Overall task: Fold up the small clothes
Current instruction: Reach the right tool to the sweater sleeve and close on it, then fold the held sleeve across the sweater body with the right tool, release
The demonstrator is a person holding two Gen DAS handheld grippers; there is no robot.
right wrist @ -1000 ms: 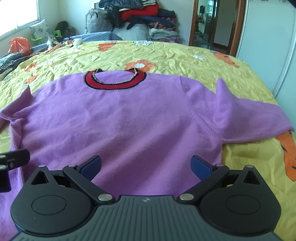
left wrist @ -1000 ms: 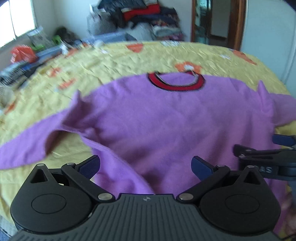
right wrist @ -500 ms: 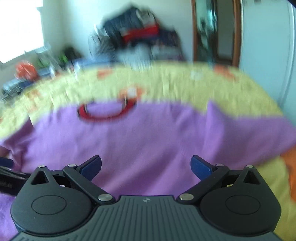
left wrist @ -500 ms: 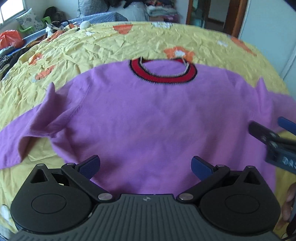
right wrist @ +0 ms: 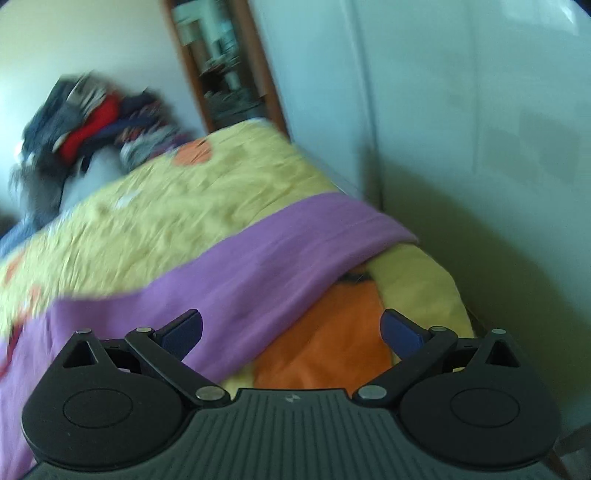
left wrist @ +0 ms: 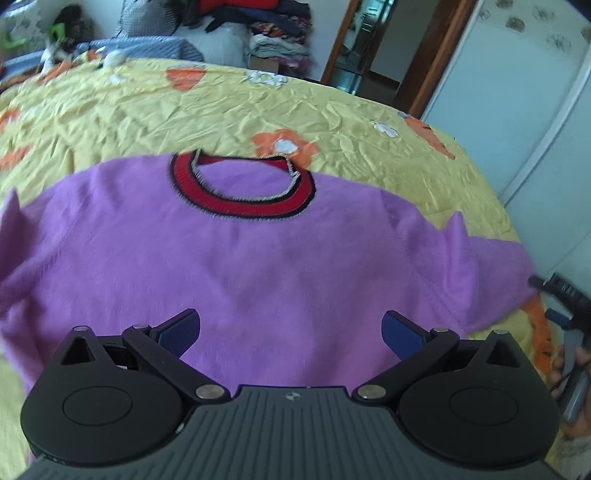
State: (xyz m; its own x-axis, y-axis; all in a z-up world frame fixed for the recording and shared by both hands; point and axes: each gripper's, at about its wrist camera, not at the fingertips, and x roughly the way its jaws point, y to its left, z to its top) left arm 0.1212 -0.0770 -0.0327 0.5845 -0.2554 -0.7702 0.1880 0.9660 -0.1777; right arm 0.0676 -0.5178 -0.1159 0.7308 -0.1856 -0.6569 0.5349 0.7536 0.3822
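A purple sweater (left wrist: 258, 266) with a red and black collar (left wrist: 240, 199) lies flat, front up, on the yellow bedspread (left wrist: 258, 110). My left gripper (left wrist: 291, 330) is open and empty above the sweater's lower body. My right gripper (right wrist: 291, 328) is open and empty over the sweater's right sleeve (right wrist: 280, 251), which runs to the bed's right edge. The right gripper also shows at the right edge of the left wrist view (left wrist: 565, 299), beside the sleeve's cuff.
A pile of clothes (left wrist: 273, 33) sits beyond the bed's far end, next to a wooden door frame (left wrist: 424, 62). A white wardrobe (right wrist: 461, 129) stands close along the bed's right side. The bedspread has orange flower prints (right wrist: 332, 339).
The right gripper swung right, from facing the sweater's body to facing the right sleeve and wardrobe. The left gripper moved forward and right over the sweater. Both stayed open.
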